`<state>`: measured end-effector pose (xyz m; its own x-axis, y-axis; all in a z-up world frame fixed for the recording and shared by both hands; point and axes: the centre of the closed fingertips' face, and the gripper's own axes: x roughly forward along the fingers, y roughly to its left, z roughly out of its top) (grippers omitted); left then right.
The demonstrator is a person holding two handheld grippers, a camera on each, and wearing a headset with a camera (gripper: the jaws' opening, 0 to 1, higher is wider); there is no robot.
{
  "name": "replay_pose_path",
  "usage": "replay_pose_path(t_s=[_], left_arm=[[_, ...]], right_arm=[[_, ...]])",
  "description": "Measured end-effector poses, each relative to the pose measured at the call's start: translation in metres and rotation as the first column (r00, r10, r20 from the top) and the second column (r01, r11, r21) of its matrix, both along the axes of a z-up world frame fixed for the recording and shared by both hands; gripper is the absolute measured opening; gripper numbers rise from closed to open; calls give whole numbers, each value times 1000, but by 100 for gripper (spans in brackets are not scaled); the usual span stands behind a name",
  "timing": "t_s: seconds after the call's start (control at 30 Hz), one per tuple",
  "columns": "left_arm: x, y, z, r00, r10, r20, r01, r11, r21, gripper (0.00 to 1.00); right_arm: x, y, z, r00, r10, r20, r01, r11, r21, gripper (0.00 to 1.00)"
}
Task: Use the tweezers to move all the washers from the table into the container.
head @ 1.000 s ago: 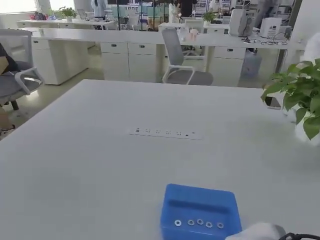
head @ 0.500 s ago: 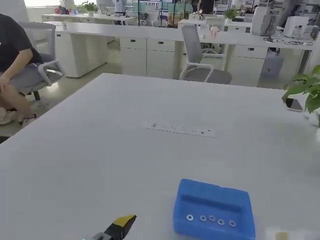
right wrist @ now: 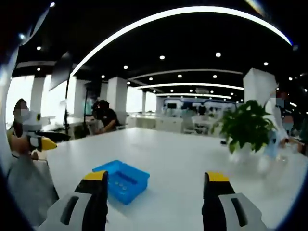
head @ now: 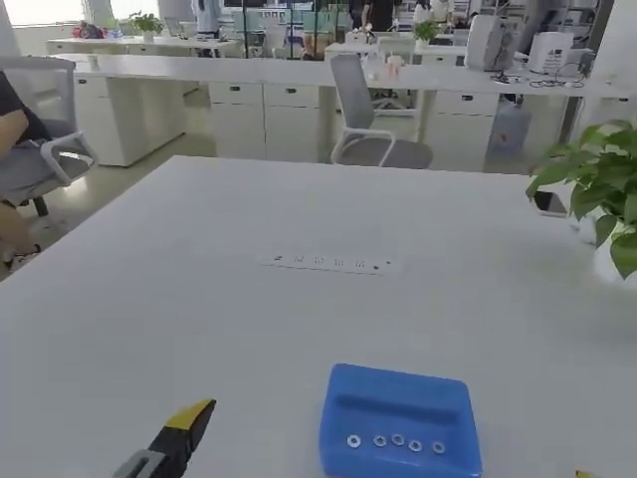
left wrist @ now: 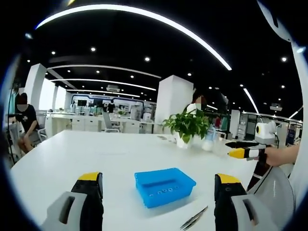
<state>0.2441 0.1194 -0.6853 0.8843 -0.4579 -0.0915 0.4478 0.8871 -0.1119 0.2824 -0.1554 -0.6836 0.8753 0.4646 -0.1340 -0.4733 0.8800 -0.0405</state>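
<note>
**Inspector:** Left gripper view, please.

**Assistant:** The left gripper [left wrist: 158, 178] has its jaws wide apart with nothing between the pads. Ahead, between the jaws, the blue container [left wrist: 164, 185] stands on the white table [left wrist: 72, 154]. The washers [left wrist: 161, 191] lie in a row on its floor. The tweezers [left wrist: 194, 219] lie flat on the table, nearer than the container and just inside the right-hand jaw, touching neither jaw.

**Inspector:** Surroundings?

**Assistant:** A plant [left wrist: 187, 126] stands beyond the container. At the right edge a hand [left wrist: 274, 155] holds the right gripper [left wrist: 239, 149] well apart from the container. I cannot tell its spread from here.

**Inspector:** Right gripper view.

**Assistant:** The right gripper's jaws stand wide apart and grip nothing. The container [right wrist: 121, 179] sits ahead, just beside the left-hand jaw. Its contents are too blurred to read. The plant is to the right, and the left gripper shows at the far left edge.

**Inspector:** Head view.

**Assistant:** The container [head: 398, 398] is near the bottom edge, right of centre. Five washers lie in a row inside it, toward its near wall. One yellow-tipped jaw of the left gripper enters at lower left, well apart from the container. A socket strip [head: 326, 264] sits mid-table, and a chair [head: 363, 124] stands beyond the table's far edge.
</note>
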Motion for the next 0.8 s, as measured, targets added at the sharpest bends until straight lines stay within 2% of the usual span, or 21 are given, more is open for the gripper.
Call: replay_pose_path(t_s=[0.03, 0.07, 0.13, 0.2, 0.3, 0.37, 0.4, 0.43, 0.47, 0.5, 0.53, 0.57, 0.6, 0.63, 0.73, 0.8], left_arm=[[2, 0, 3, 1000, 7, 11, -7, 1000, -3, 99], [3, -2, 5, 1000, 9, 18, -9, 1000, -2, 99], [5, -5, 4, 1000, 9, 23, -9, 1000, 18, 99], [7, -7, 0, 1000, 10, 6, -10, 998, 58, 99], [11, -8, -4, 1000, 6, -7, -5, 997, 72, 99], [12, -10, -6, 1000, 3, -2, -3, 997, 76, 99], [13, -11, -9, 1000, 0, 6, -1, 996, 89, 99], [13, -13, -14, 999, -41, 34, 34, 981, 190, 99], [14, -8, -22, 1000, -17, 0, 16, 972, 233, 99], [13, -6, -26, 999, 10, -35, 0, 967, 254, 99], [14, -10, -20, 1000, -6, -2, 7, 972, 235, 99], [14, -11, -18, 1000, -18, 18, 14, 976, 218, 99], [14, -10, -17, 1000, -13, -1, 13, 984, 175, 99], [14, -7, -19, 1000, -3, -18, 6, 987, 162, 99], [17, 2, -24, 999, 32, -37, -25, 985, 171, 99], [18, 4, -24, 998, 36, -44, -29, 987, 157, 99]], right_arm=[[2, -3, 5, 1000, -23, -8, 23, 997, 76, 86], [3, -3, 10, 1000, -27, 0, 27, 995, 101, 89], [3, -6, 14, 999, -42, 26, 40, 997, 72, 93], [5, -11, 17, 997, -55, 53, 55, 998, 4, 96], [5, -16, 7, 999, -28, 33, 32, 994, -106, 99], [7, -17, 2, 999, -37, 27, 40, 995, -96, 99], [6, -15, -4, 1000, -30, 1, 30, 996, -88, 99], [5, -13, -7, 1000, -21, -8, 20, 996, -89, 99], [5, -8, -13, 1000, -13, -27, 11, 995, -99, 99], [5, -6, -16, 999, -10, -37, 6, 994, -109, 99], [4, -2, -19, 999, 12, -43, -19, 989, -148, 99], [4, -2, -18, 999, 12, -31, -16, 987, -158, 99], [3, 0, -17, 1000, 14, -26, -18, 988, -155, 99], [1, 1, -16, 999, 26, -21, -29, 988, -149, 99], [2, 0, -18, 999, 32, -36, -36, 991, -129, 96], [1, -1, -19, 999, 23, -42, -28, 993, -115, 96]])
